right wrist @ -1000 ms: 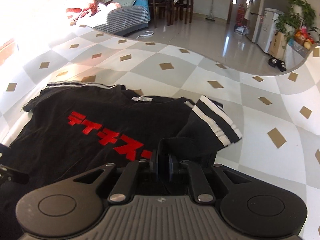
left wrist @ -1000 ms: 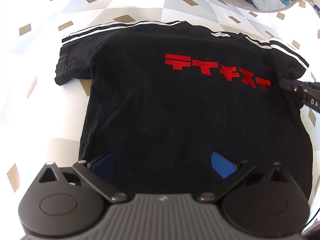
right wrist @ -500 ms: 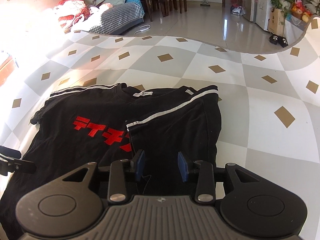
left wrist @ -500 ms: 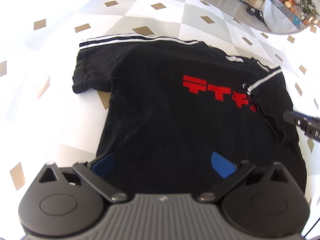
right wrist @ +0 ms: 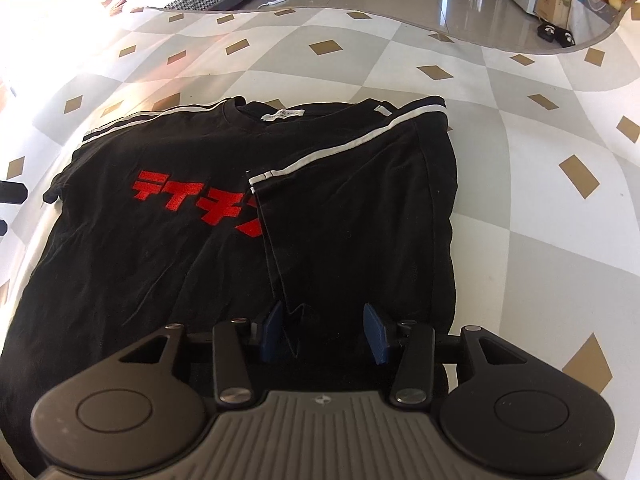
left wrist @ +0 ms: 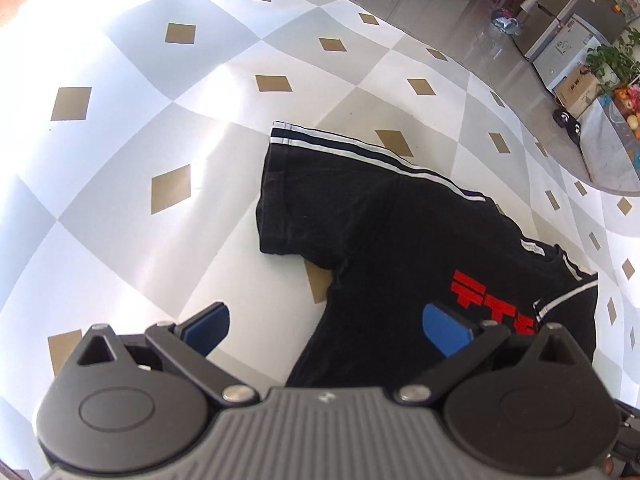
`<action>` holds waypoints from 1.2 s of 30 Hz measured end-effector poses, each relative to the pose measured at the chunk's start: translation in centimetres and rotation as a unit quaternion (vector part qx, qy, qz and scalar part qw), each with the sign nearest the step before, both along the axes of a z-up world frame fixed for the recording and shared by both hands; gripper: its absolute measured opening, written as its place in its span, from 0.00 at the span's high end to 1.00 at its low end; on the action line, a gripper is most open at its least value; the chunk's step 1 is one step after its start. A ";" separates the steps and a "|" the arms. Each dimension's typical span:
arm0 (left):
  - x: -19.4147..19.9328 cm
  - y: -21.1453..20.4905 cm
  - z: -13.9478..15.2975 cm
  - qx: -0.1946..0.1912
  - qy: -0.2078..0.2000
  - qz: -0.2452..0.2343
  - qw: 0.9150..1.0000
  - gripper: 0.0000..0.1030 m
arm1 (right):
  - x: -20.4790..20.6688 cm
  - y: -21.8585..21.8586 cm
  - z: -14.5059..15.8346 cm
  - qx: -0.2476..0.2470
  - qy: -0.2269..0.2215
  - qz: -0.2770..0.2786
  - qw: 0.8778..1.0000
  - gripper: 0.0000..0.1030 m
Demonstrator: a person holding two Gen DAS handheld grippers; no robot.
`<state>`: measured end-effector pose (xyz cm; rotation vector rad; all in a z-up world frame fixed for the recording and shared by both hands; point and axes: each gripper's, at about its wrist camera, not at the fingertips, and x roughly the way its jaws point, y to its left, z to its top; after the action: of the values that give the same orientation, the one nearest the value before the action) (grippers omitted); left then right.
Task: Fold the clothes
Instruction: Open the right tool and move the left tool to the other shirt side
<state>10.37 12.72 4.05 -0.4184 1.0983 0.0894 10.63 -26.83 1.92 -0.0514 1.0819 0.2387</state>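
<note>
A black T-shirt with red lettering and white-striped sleeves lies flat on a checkered cloth. Its right side and sleeve are folded over the chest, hiding part of the lettering. My right gripper is open and empty just above the folded panel's near edge. In the left wrist view the shirt lies with its left sleeve spread out flat. My left gripper is open and empty above the shirt's left side edge, near the armpit.
The checkered grey-and-white cloth stretches wide to the left of the shirt and also on its right. Its far edge borders a glossy floor with furniture, a box and plants beyond.
My right gripper carried the right sleeve over the chest, let go and opened. My left gripper swung left toward the shirt's left sleeve, staying open.
</note>
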 end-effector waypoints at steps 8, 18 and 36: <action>2.4 2.2 -1.0 -0.037 0.000 0.030 0.999 0.00 | -2.9 1.3 1.8 0.057 0.035 -0.073 0.995 0.56; 5.2 4.5 -3.6 -0.095 -0.002 0.069 0.993 0.00 | -6.1 6.4 2.4 0.046 0.027 0.014 0.998 0.54; 8.5 5.1 -5.6 -0.106 -0.012 0.055 0.993 0.02 | -4.8 7.1 1.4 0.037 0.040 0.020 0.998 0.54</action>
<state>18.87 17.82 -1.57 -0.6698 1.0645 0.0649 5.78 -19.74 3.30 0.0027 1.1511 0.3190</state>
